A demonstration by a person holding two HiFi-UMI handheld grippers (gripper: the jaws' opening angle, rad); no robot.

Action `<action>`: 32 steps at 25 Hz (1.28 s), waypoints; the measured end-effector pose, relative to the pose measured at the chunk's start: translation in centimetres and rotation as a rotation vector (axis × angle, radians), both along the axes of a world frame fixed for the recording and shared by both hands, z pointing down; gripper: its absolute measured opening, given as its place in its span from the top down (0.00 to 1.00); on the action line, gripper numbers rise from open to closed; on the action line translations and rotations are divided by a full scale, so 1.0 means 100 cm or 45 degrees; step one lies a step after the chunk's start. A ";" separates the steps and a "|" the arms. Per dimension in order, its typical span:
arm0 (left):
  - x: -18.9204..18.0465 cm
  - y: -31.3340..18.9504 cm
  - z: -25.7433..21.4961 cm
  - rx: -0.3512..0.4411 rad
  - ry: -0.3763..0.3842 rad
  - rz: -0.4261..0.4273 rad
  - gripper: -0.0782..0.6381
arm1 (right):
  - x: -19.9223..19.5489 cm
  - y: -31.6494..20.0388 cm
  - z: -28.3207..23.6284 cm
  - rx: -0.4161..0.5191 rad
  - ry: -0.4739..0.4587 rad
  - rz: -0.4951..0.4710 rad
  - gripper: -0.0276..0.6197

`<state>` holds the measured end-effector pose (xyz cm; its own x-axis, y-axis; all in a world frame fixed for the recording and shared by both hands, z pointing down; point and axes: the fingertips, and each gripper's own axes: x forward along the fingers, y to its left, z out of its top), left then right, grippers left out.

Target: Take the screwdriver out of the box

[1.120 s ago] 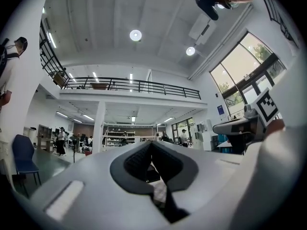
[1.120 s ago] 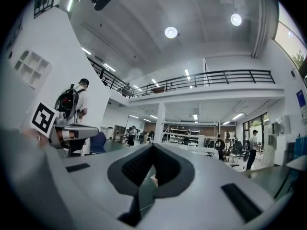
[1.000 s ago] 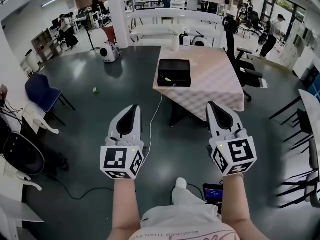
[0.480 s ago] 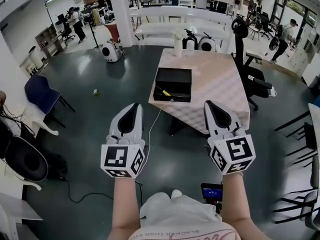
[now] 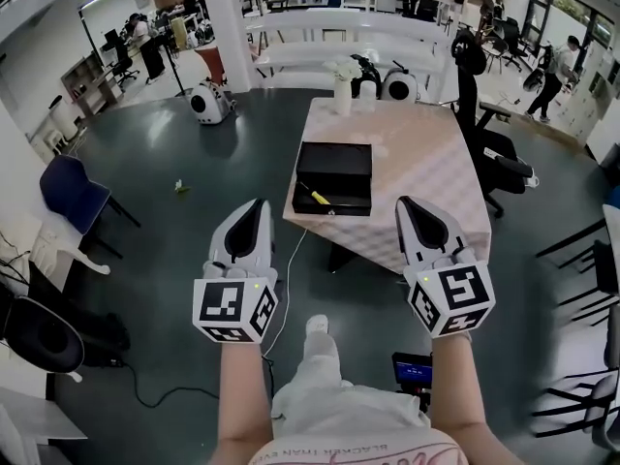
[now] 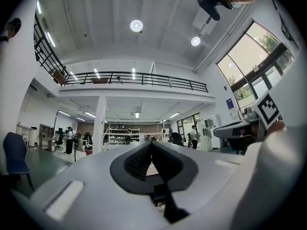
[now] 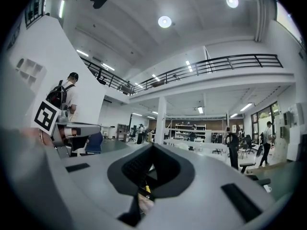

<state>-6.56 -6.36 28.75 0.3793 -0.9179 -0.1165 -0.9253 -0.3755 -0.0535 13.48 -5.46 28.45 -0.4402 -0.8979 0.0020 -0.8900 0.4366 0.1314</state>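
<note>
**Ahead at the table's near-left corner: box not reached yet**

The shallow black open box (image 5: 337, 163) sits on the pale checked-cloth table (image 5: 426, 163). The yellow-handled screwdriver (image 5: 317, 198) lies inside it, against the near wall. Your left gripper (image 5: 257, 205) and right gripper (image 5: 408, 202) are both clenched on nothing, well short of the table. I read this as the approach step. Square up to the near edge and spread one gripper's jaws before crossing the box wall. Then drop onto the yellow handle mid-length, across its axis.
</note>
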 end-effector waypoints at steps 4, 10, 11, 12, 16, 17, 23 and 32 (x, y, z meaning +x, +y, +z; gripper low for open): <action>-0.006 -0.042 0.002 0.002 0.004 0.012 0.88 | -0.002 -0.040 0.001 0.003 -0.005 0.027 0.95; -0.027 -0.121 0.008 -0.005 0.033 0.023 0.88 | -0.019 -0.114 0.005 -0.005 0.027 0.049 0.95; -0.030 -0.136 0.008 -0.006 0.038 0.028 0.88 | -0.023 -0.128 0.005 -0.005 0.032 0.054 0.95; -0.032 -0.150 0.007 -0.007 0.040 0.034 0.88 | -0.025 -0.142 0.004 -0.006 0.037 0.060 0.95; -0.035 -0.204 0.005 -0.009 0.041 0.074 0.88 | -0.030 -0.192 0.003 -0.017 0.054 0.098 0.95; -0.038 -0.217 0.005 -0.007 0.045 0.081 0.88 | -0.033 -0.203 0.004 -0.018 0.054 0.106 0.95; -0.046 -0.279 0.013 -0.021 0.065 0.119 0.88 | -0.045 -0.260 0.013 -0.047 0.067 0.129 0.95; -0.056 -0.321 0.030 -0.061 0.090 0.104 0.88 | -0.053 -0.307 0.028 -0.123 -0.007 0.071 0.64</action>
